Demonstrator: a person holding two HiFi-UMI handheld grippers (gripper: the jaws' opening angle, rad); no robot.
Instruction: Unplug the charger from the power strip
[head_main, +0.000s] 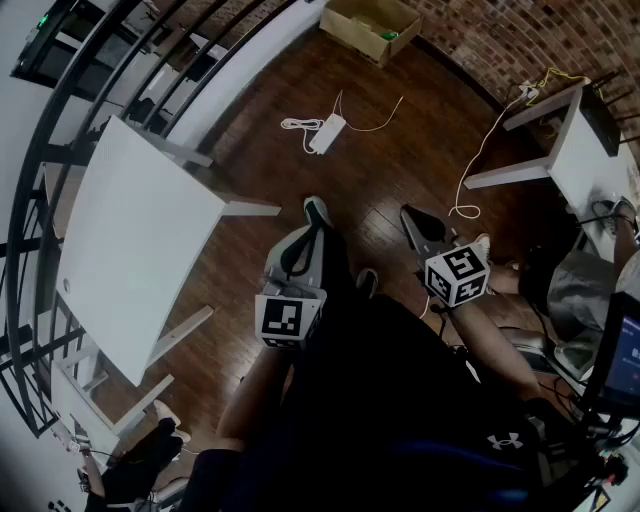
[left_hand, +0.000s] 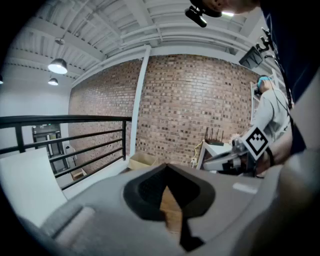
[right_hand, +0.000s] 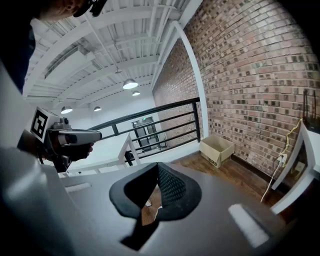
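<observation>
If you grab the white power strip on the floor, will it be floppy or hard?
The power strip looks like a stiff plastic bar, so it is probably rigid and fairly light. Its white cord lies in loose loops, so it would likely dangle and drag behind.

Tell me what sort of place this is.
Likely a loft-style indoor workroom, perhaps on a mezzanine. It has an exposed brick wall, a black metal railing along the edge, and a white table on a dark wood floor.
</observation>
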